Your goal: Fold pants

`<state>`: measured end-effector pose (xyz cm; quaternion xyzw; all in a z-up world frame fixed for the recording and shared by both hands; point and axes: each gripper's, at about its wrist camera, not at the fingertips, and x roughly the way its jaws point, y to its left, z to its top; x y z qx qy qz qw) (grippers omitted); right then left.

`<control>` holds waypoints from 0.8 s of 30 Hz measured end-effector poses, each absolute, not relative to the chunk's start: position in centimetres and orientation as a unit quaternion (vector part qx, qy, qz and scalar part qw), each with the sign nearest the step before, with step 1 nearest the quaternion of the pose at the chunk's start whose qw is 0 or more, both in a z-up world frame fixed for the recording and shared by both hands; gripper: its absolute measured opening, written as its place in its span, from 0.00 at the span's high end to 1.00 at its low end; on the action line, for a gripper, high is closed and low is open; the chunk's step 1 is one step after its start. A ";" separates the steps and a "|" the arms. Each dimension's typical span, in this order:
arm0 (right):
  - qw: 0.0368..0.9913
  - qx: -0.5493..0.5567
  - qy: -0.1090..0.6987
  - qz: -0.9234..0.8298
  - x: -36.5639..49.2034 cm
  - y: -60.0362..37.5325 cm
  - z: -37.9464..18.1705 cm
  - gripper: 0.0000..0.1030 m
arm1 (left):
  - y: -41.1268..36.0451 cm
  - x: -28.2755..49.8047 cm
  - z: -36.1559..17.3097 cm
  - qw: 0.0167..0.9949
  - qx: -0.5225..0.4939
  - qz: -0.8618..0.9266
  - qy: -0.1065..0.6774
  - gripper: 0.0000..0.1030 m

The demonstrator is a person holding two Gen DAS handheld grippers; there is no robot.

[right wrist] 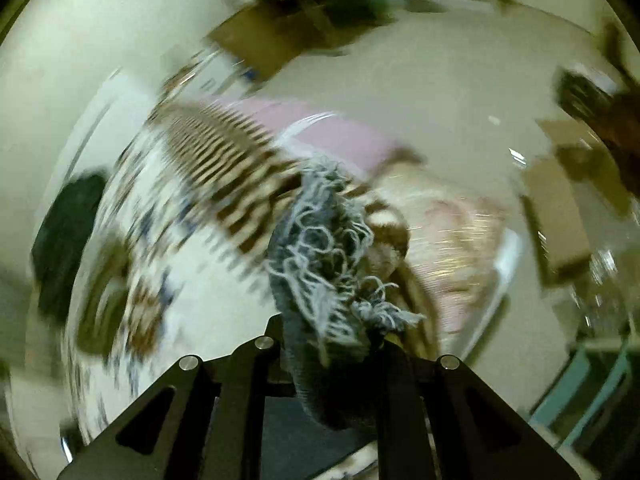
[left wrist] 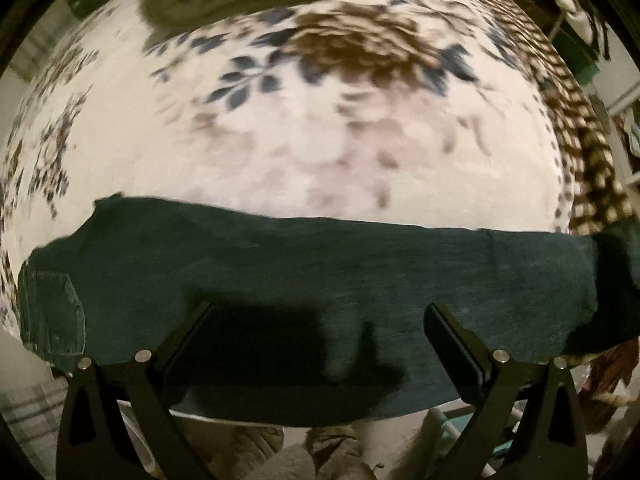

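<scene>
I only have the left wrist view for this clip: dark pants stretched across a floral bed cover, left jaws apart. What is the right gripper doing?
Observer: The right gripper is shut on the frayed hem of the pants.
Operator: Is the hem lying on the bed cover?
Observer: It does not look so; the hem sticks up from the jaws with the floral bed cover blurred behind it.
Operator: Anything past the bed on that side?
Observer: Pale floor and a pink cloth by the cover's edge.
</scene>
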<state>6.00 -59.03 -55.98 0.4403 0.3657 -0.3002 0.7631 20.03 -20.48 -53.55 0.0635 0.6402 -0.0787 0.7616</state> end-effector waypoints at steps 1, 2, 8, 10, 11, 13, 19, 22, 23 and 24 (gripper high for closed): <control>0.744 0.469 0.354 -0.318 4.8 -60.4 -56.6 0.85 | -20.1 20.2 -53.4 0.761 0.057 -0.076 0.642 0.00; 0.732 0.489 0.348 -0.323 4.0 -61.3 -57.2 0.81 | -19.8 20.4 -53.4 0.760 0.046 -0.075 0.643 0.00; 0.694 0.535 0.345 -0.336 1.3 -63.9 -60.3 0.64 | -22.2 20.6 -53.4 0.761 0.040 -0.084 0.642 0.00; 0.691 0.550 0.328 -0.336 0.4 -65.0 -61.0 0.64 | -23.8 20.6 -53.4 0.762 0.047 -0.092 0.639 0.00; 0.690 0.556 0.320 -0.336 0.1 -65.6 -61.2 0.64 | -24.8 20.5 -53.5 0.762 0.052 -0.096 0.638 0.00; 0.691 0.569 0.305 -0.325 -0.2 -66.7 -62.1 0.64 | -26.7 20.2 -53.7 0.760 0.061 -0.106 0.639 0.00; 0.699 0.573 0.325 -0.280 0.9 -70.4 -64.6 0.64 | -31.6 18.8 -54.5 0.751 0.078 -0.124 0.643 0.00; 0.711 0.547 0.354 -0.265 2.3 -71.1 -65.2 0.80 | -33.5 17.6 -54.7 0.747 0.085 -0.131 0.646 0.00; 0.715 0.534 0.366 -0.265 2.8 -71.2 -65.1 0.85 | -34.3 17.3 -54.8 0.746 0.087 -0.133 0.647 0.00; 0.720 0.525 0.369 -0.265 3.2 -71.1 -64.8 0.87 | -34.9 17.2 -54.6 0.745 0.092 -0.136 0.646 0.00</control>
